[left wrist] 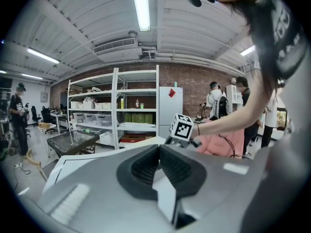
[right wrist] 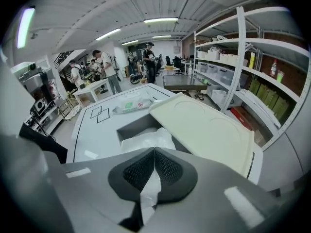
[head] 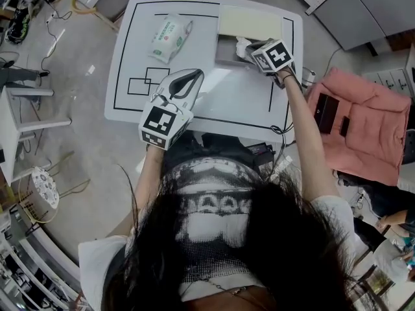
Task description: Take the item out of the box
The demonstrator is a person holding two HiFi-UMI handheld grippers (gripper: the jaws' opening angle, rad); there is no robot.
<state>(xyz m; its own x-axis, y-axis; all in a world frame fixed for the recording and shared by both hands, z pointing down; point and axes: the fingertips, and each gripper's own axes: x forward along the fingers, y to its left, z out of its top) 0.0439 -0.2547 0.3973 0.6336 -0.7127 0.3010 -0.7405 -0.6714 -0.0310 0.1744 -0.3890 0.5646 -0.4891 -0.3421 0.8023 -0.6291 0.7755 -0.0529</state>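
Currently your right claw is pinched on a thin fold of the white, crinkly plastic-wrapped item. The film runs down between its ribbed black pads. The bulk of that soft bundle sits just ahead of and below the tips, inside the grey, straight-walled rectangular box.

To the right of this claw, a smooth cream lid with two shallow round dimples lies open and tilted, overlapping the box's edge. Its far side reaches close to the table's rim, so room is tight there. To the claw's left, the matt white table top lies bare, marked only with thin black lines and two overlapping outlined squares. Past the box, ahead and left, a soft green-and-white wipes pack lies flat, well apart from the tips.

Your left claw has its jaws pressed together with nothing between them. It hangs over the table's near edge, well apart from the box. The right claw is ahead of it and to its right, with open table surface between the two.
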